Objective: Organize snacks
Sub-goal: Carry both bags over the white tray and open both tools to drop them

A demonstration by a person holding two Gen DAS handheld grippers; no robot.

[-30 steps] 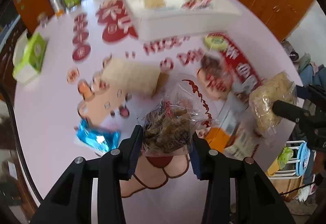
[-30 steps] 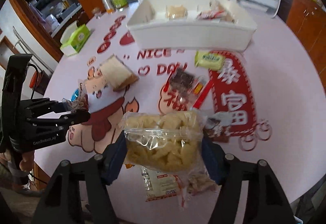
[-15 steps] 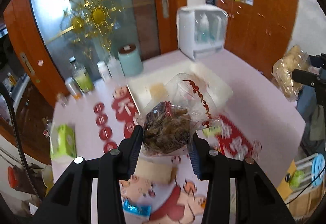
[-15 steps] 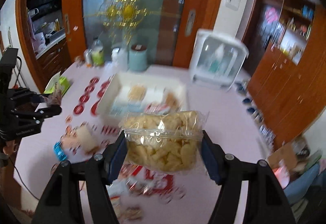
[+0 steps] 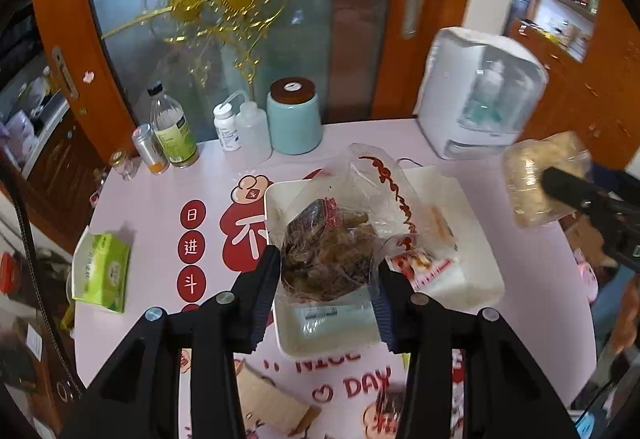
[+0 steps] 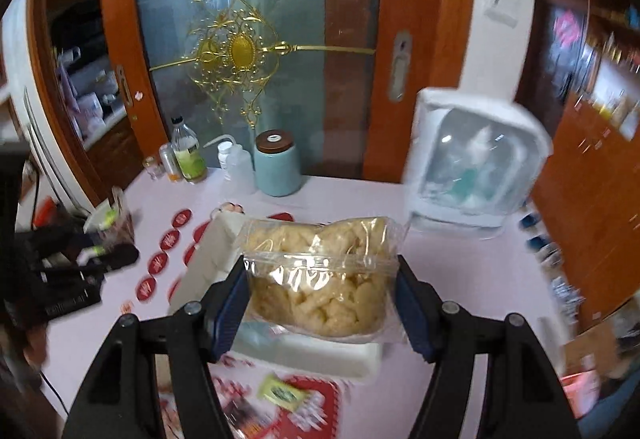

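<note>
My left gripper point(image 5: 326, 293) is shut on a clear bag of dark brown snacks point(image 5: 328, 251) and holds it above the near left part of the white bin point(image 5: 480, 263). The bin holds a red-and-white snack packet point(image 5: 424, 263). My right gripper point(image 6: 322, 307) is shut on a clear bag of pale yellow puffs point(image 6: 320, 279), held above the bin's near edge point(image 6: 320, 357). That bag also shows in the left wrist view point(image 5: 536, 183) at the right, in the air beside the bin.
The table is pink with red prints. A green tissue pack point(image 5: 102, 267), bottles point(image 5: 172, 131), a teal jar point(image 5: 294, 119) and a white sterilizer box point(image 5: 476, 99) stand around the bin. A brown packet point(image 5: 276, 407) and a green packet point(image 6: 282, 391) lie in front.
Both grippers rose from the table with their bags and moved forward over the white bin. The views tipped from the table top to the room.
</note>
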